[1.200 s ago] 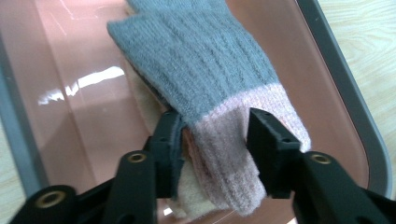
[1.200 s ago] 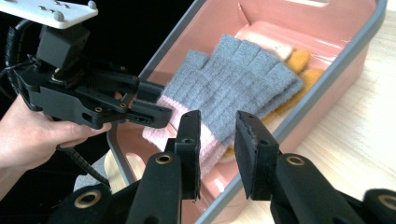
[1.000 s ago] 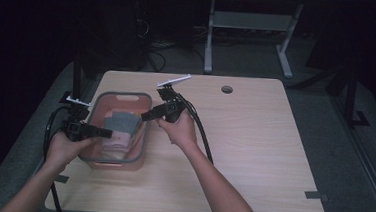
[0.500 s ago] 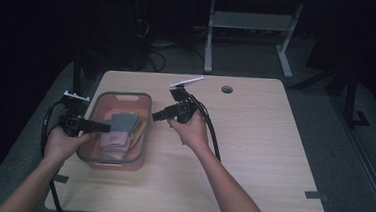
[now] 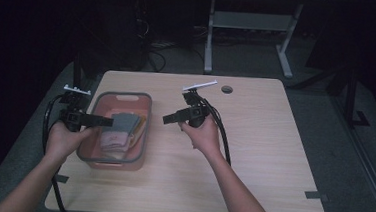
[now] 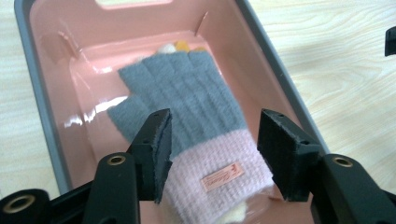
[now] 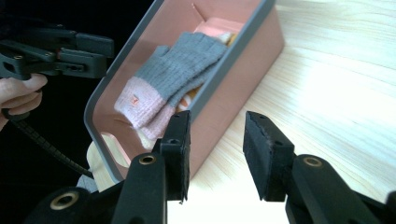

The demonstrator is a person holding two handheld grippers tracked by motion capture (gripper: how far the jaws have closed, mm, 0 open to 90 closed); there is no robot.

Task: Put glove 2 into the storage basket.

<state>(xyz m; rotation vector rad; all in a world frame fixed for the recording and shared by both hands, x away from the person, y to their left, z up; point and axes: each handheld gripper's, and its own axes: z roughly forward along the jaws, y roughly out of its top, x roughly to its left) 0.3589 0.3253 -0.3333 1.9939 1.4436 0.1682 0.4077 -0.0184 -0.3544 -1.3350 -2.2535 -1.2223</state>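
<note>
The wooden table (image 5: 252, 155) carries a pink bin (image 5: 141, 102), from which both hands have been drawn back: a second ago the grippers were held over it. The grey-and-pink glove (image 6: 196, 121) is left lying flat inside the bin on other knitwear. The right gripper (image 5: 167, 118) is now held beside the bin, the left gripper (image 5: 108, 122) at its left rim; both have just been opening, with nothing between the jaws. The placing seems done.

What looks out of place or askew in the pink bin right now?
Nothing stands out. The grey and pink glove lies flat in the pink bin, over other pieces. The bin sits upright on the table, undamaged, with nothing spilled.
</note>
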